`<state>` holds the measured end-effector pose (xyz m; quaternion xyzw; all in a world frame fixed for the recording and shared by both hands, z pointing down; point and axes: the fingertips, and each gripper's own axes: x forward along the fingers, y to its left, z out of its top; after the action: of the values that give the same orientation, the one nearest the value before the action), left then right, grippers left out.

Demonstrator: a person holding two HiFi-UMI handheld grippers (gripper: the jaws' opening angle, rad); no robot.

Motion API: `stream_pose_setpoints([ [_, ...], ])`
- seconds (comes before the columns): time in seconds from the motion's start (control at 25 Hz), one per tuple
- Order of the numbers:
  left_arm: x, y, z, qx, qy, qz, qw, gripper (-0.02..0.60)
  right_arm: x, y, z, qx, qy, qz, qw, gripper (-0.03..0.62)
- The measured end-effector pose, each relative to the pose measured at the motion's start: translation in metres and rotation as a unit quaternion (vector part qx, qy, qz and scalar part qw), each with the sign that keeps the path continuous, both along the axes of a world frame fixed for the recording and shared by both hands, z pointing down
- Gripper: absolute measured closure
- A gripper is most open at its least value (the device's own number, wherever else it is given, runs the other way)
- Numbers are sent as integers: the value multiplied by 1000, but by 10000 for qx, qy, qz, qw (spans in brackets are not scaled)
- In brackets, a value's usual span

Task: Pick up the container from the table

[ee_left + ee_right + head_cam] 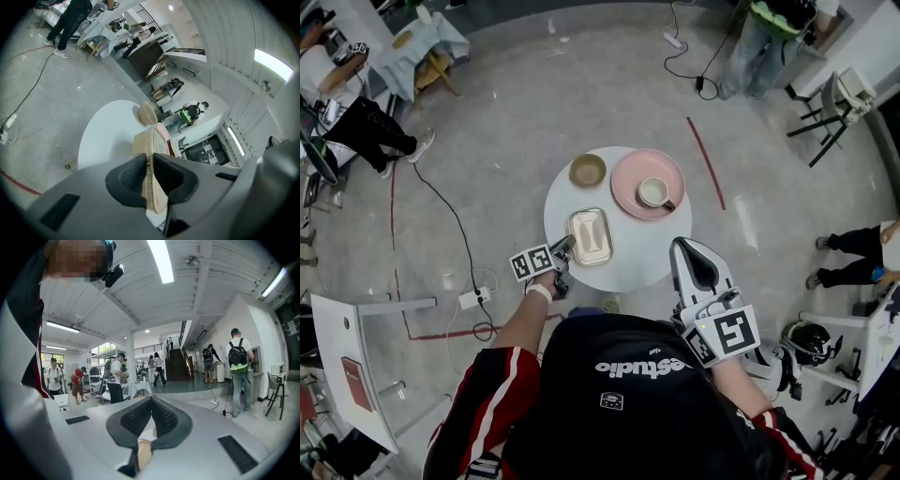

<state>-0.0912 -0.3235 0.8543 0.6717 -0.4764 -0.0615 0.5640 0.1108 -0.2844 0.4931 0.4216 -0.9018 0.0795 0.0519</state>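
A beige rectangular container [591, 236] lies on the round white table [642, 246], toward its near left side. My left gripper [564, 249] reaches in from the left and is shut on the container's near left rim. In the left gripper view the thin rim of the container [151, 145] runs straight between the two dark pads [129, 176], which press on it from both sides. My right gripper [682, 246] hovers over the table's near right edge, apart from the container. Its jaws [151, 403] are shut with nothing between them.
A tan bowl [588, 170] and a pink plate [628, 183] carrying a cup [654, 192] stand at the table's far side. A power strip and cable [471, 299] lie on the floor at left. A red tape line [705, 161] runs at right. People stand around the room's edges.
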Motion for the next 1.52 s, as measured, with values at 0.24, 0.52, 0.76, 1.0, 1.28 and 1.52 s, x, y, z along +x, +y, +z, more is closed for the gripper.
stream_pose_setpoints([
  [0.24, -4, -1, -50, 359, -20, 243, 9991, 525, -13, 4, -12, 20, -244, 60, 9997, 579],
  [0.52, -6, 1, -119, 850, -154, 663, 9941, 525, -25, 7, -31, 65, -363, 198, 9991, 579],
  [0.76, -10, 11, -189, 1308, -62, 723, 9888, 525, -24, 17, -49, 183, -452, 464, 9977, 579],
  [1.0, -10, 22, -247, 1743, 18, 793, 9815, 525, -27, 24, -61, 310, -415, 656, 9965, 579],
  [1.28, 3, 37, -310, 2391, -208, 1053, 9650, 525, -31, 34, -73, 468, -381, 815, 9949, 579],
  [1.52, 15, 43, -361, 3140, -829, 1206, 9381, 525, -26, 42, -81, 570, -383, 967, 9929, 579],
])
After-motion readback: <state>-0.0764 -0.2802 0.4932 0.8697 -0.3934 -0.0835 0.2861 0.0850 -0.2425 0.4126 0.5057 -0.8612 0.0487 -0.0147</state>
